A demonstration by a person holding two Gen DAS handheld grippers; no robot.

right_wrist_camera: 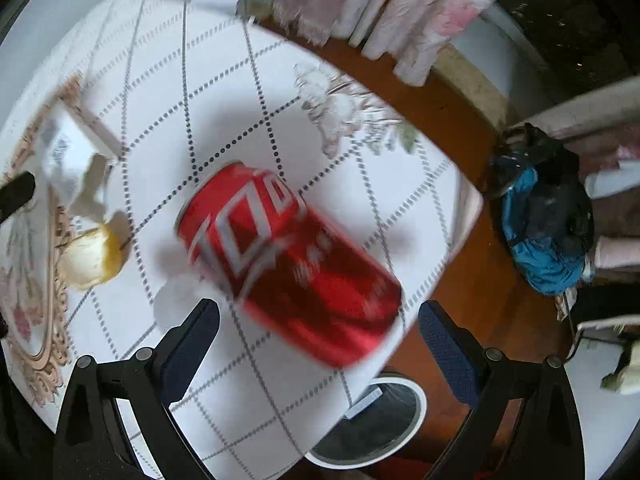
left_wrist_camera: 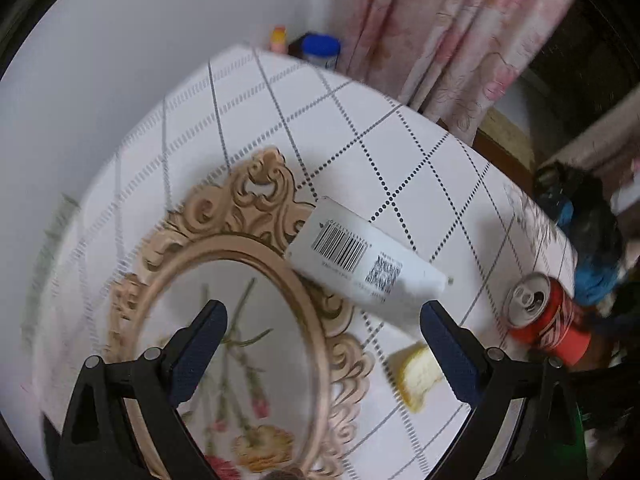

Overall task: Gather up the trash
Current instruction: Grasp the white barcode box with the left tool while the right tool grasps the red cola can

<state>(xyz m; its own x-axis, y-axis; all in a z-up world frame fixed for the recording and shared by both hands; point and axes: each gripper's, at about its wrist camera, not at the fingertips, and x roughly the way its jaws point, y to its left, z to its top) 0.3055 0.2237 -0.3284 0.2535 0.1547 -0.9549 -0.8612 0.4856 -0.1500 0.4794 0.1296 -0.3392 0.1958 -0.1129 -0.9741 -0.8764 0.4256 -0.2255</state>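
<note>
Left wrist view shows a white tablecloth (left_wrist_camera: 360, 128) with dotted grid lines, a carved oval mirror (left_wrist_camera: 224, 280) and a white pouch (left_wrist_camera: 360, 264); pink floral curtains (left_wrist_camera: 448, 36) hang behind. Both the left gripper (left_wrist_camera: 324, 344) and right gripper (right_wrist_camera: 320, 344) gape wide, empty; the glossy red soda can (right_wrist_camera: 288, 256) lies on its side near the table edge, above a round white bin (right_wrist_camera: 376, 420).

The left wrist camera looked steeply down along its gripper's fingers at the checked tablecloth (left_wrist_camera: 360, 128), close above an ornate mirror (left_wrist_camera: 224, 280) lying under the near finger, with a white packet (left_wrist_camera: 360, 264) just ahead. The right wrist camera also pointed down from close range, farther toward the table's edge, a red can (right_wrist_camera: 288, 256) filling the space ahead of its fingers. Both views shared the can (left_wrist_camera: 548, 316), packet (right_wrist_camera: 68, 156), mirror (right_wrist_camera: 36, 344), a yellowish food scrap (left_wrist_camera: 416, 376) (right_wrist_camera: 90, 258) and the pink curtain (left_wrist_camera: 440, 40) (right_wrist_camera: 384, 4) beyond.
</note>
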